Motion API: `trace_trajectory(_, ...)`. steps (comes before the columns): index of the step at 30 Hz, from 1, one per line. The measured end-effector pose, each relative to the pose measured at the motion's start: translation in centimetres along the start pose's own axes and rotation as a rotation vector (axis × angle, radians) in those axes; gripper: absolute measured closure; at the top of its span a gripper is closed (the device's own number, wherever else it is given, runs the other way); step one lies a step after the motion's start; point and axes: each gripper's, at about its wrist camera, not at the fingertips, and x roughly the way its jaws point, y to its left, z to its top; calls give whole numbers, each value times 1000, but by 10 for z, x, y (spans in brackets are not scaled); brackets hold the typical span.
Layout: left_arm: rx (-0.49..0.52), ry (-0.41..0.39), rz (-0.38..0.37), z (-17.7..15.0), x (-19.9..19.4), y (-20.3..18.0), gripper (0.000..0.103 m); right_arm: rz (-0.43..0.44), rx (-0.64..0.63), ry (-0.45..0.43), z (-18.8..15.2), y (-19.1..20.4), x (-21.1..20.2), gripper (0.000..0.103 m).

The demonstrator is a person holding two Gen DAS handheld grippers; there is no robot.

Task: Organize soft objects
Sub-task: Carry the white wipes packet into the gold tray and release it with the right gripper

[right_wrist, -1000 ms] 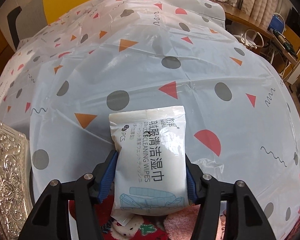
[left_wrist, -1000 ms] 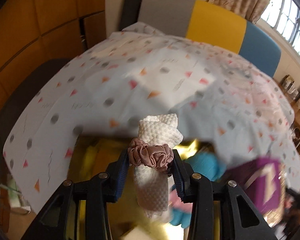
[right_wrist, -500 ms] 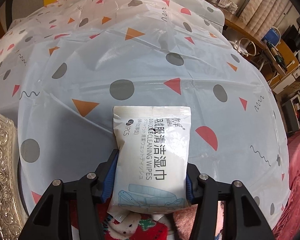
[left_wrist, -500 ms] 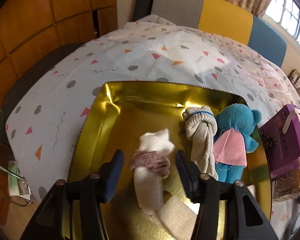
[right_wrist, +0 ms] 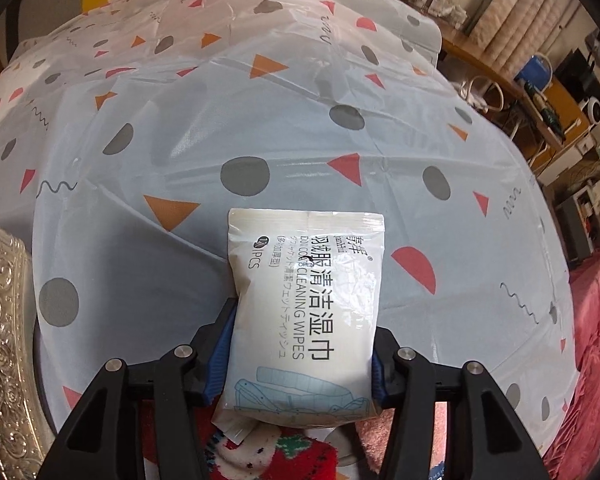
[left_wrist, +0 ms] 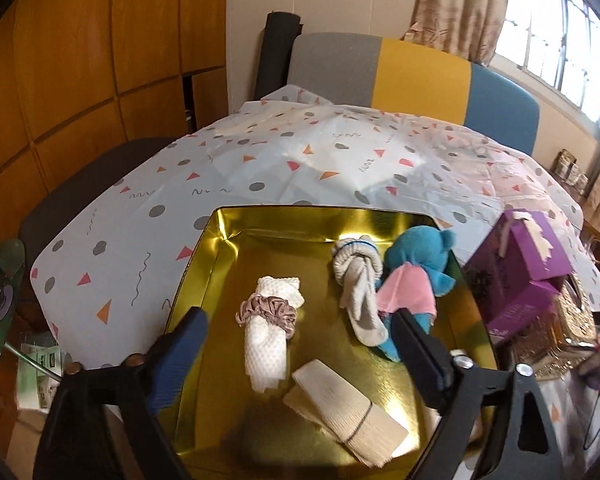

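Observation:
In the left wrist view a gold tray (left_wrist: 208, 276) holds a white rolled cloth wrapped in a pink scrunchie (left_wrist: 269, 332), a grey knotted sock (left_wrist: 358, 280), a blue plush toy with a pink front (left_wrist: 414, 276) and a beige folded cloth (left_wrist: 340, 400). My left gripper (left_wrist: 300, 328) is open and empty, above the rolled cloth. In the right wrist view my right gripper (right_wrist: 300, 348) is shut on a white pack of cleaning wipes (right_wrist: 306, 308) held above the patterned tablecloth (right_wrist: 260, 120).
A purple box (left_wrist: 520, 272) stands right of the gold tray beside an ornate silver tray (left_wrist: 560, 344), whose rim also shows in the right wrist view (right_wrist: 4, 340). A red and white plush (right_wrist: 280, 456) and pink fabric (right_wrist: 596, 360) lie below the right gripper. A tricolour chair back (left_wrist: 412, 76) stands behind the table.
My left gripper opened and let go of the rolled cloth, which now lies in the gold tray; the gripper drew back. The right gripper still holds the wipes pack, barely shifted.

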Motion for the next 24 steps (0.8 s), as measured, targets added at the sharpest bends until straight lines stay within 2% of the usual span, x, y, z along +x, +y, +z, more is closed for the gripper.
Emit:
trace_trajectory(6, 11, -11, -40, -3, -15, -6, 3, -60, -15, -28, -3, 13, -5, 52)
trace_trajectory(15, 38, -12, -46, -9, -25, -16, 2, 48, 54, -61, 0, 17, -15, 52)
trace_trajectory(24, 48, -17, -62, -12, -32, -20, 0, 88, 43, -176, 16, 30, -63, 52)
